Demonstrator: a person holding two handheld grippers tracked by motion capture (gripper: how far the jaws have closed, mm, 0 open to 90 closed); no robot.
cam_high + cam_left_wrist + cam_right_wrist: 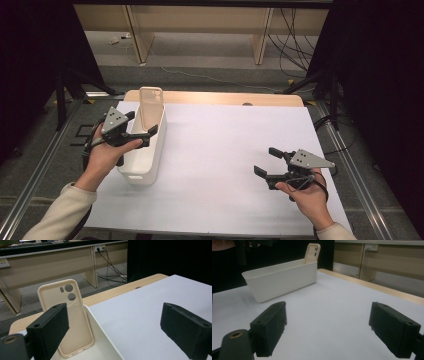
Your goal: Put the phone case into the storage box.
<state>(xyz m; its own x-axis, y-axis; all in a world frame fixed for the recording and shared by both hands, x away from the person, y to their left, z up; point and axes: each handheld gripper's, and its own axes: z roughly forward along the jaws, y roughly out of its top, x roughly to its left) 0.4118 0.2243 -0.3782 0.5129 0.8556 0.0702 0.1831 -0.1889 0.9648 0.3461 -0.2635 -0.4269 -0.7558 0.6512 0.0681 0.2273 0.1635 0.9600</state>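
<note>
Cream sleeves (60,210), black hand-held grippers, grey plates (114,120)

The right gripper (328,327) holds its two black jaws wide apart above a bare white table sheet (332,305), gripping nothing. Farther off stands a long off-white plastic bin (282,280), its near wall facing the camera. A beige soft phone case (312,253) stands nearly upright at the bin's far end, its camera cut-outs at the top.
</note>
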